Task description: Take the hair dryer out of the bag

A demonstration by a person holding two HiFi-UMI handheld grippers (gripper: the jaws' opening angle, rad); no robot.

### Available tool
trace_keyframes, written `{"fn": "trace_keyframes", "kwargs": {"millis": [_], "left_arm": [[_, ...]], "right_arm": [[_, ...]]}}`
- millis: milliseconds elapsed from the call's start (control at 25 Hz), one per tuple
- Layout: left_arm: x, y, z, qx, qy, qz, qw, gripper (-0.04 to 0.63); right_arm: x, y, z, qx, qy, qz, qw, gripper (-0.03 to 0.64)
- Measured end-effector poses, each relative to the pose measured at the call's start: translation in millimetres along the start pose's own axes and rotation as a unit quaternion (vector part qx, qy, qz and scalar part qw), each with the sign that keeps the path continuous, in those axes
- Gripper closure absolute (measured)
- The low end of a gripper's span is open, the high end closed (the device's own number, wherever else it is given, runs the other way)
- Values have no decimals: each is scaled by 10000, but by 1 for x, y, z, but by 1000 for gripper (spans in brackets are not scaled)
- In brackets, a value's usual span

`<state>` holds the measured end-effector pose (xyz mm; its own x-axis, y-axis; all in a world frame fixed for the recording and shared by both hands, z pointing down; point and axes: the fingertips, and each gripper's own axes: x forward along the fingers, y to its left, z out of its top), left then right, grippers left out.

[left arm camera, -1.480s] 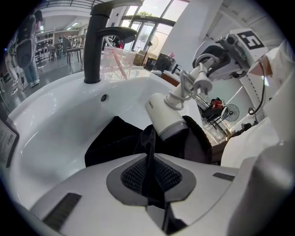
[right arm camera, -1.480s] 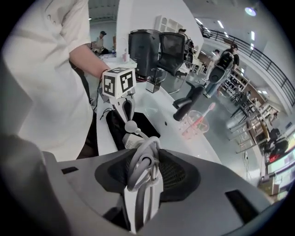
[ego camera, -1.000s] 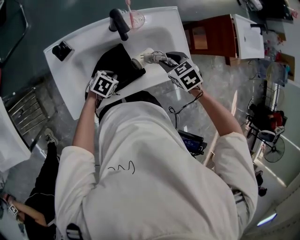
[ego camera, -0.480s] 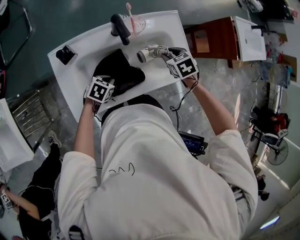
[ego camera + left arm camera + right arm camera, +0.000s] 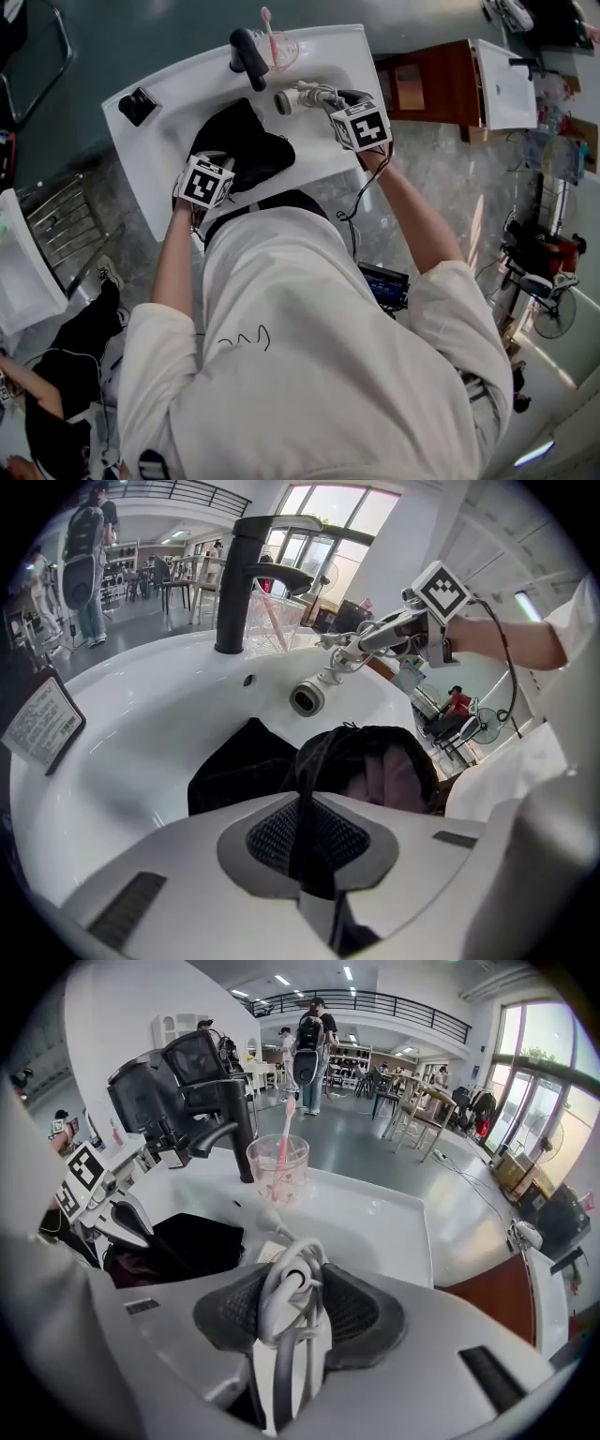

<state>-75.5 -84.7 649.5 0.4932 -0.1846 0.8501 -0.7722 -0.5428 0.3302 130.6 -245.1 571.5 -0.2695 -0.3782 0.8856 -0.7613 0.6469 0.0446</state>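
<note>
We see the left hand-held gripper (image 5: 302, 844) with its jaws drawn nearly together, pinching a fold of the black bag (image 5: 242, 145) between the pads. The bag lies slumped in the white sink (image 5: 317, 67), its mouth gaping toward the person and showing something pinkish inside. The right hand-held gripper (image 5: 291, 1321) has its jaws about half apart, clamped on the cord-wrapped end of the white hair dryer (image 5: 319, 684), with loops of white cord pressed between the pads. The hair dryer is clear of the bag: we find it held over the sink to the right of the bag, apart from it and near the black faucet (image 5: 246, 52), with its round nozzle turned toward the left hand-held gripper's side. Beside the faucet a clear cup (image 5: 279, 47) stands on the counter (image 5: 169, 89) with a pink toothbrush (image 5: 268, 23) in it, and a small black sign holder (image 5: 138, 105) sits on the counter's left part, well away from the bag.
</note>
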Motion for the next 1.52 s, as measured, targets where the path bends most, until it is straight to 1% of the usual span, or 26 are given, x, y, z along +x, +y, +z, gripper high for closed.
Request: {"fn": "trace_keyframes", "kwargs": {"millis": [240, 440, 600, 840, 1040, 1280, 1520], "left_arm": [[1, 1, -1, -164, -156, 17, 9997, 549], [2, 2, 1, -281, -243, 62, 9993, 549], [2, 3, 1, -303, -251, 115, 9992, 549], [3, 3, 3, -344, -288, 148, 9989, 549], [4, 3, 2, -365, -292, 157, 9988, 549], [4, 4, 2, -379, -293, 153, 9987, 549], [4, 3, 1, -375, -281, 151, 9988, 549]], "right_arm": [[1, 0, -8, 187, -117, -132, 9997, 466], [1, 10, -11, -17, -134, -262, 9996, 465], [-1, 19, -15, -192, -65, -292, 9994, 463], [1, 26, -23, -277, -73, -310, 9991, 459], [1, 35, -32, -414, 20, -294, 9987, 456], [0, 36, -39, -284, 61, -292, 9992, 454], [-1, 37, -43, -268, 103, -329, 9990, 454]]}}
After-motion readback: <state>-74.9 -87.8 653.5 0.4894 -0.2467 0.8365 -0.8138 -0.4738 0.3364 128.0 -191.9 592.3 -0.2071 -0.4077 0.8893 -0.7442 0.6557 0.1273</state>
